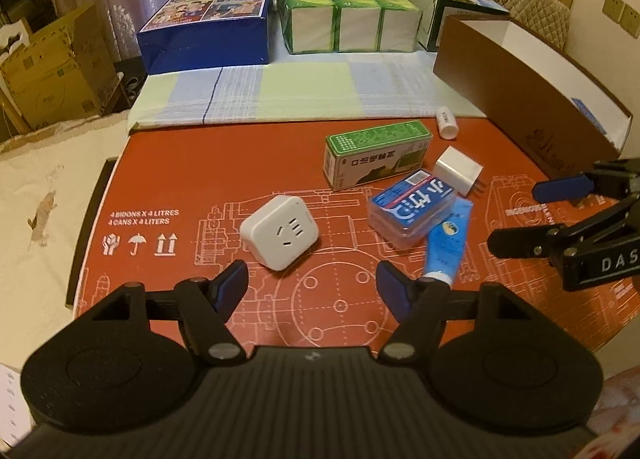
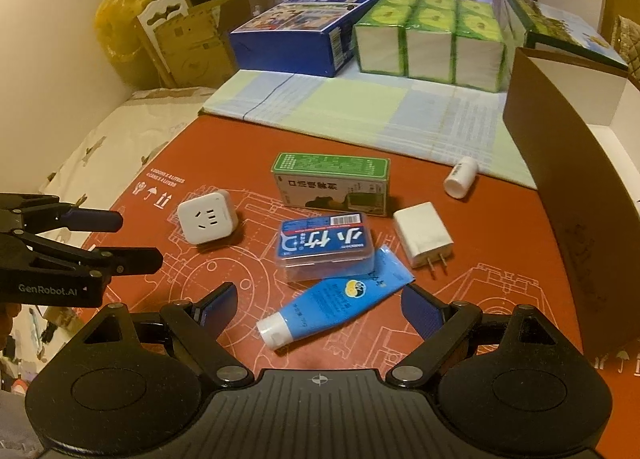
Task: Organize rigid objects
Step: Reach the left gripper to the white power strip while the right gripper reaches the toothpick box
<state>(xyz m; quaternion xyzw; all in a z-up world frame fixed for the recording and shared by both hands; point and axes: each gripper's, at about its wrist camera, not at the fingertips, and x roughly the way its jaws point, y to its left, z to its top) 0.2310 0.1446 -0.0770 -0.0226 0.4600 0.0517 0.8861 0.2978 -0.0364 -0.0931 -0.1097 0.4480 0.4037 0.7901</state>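
Approach phase: your left gripper (image 1: 312,287) and right gripper (image 2: 318,309) both hang with jaws apart, empty. The tube (image 2: 334,297) lies on the red mat (image 2: 500,259), touching the blue case (image 2: 326,245). Centre your right fingers across the tube's body before closing.

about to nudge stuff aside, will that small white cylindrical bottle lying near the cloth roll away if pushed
Probably yes: the small white cylindrical bottle lies on its side on the flat red printed mat, so a sideways push would likely roll it. It looks like smooth plastic, so probably light and a bit slippery.
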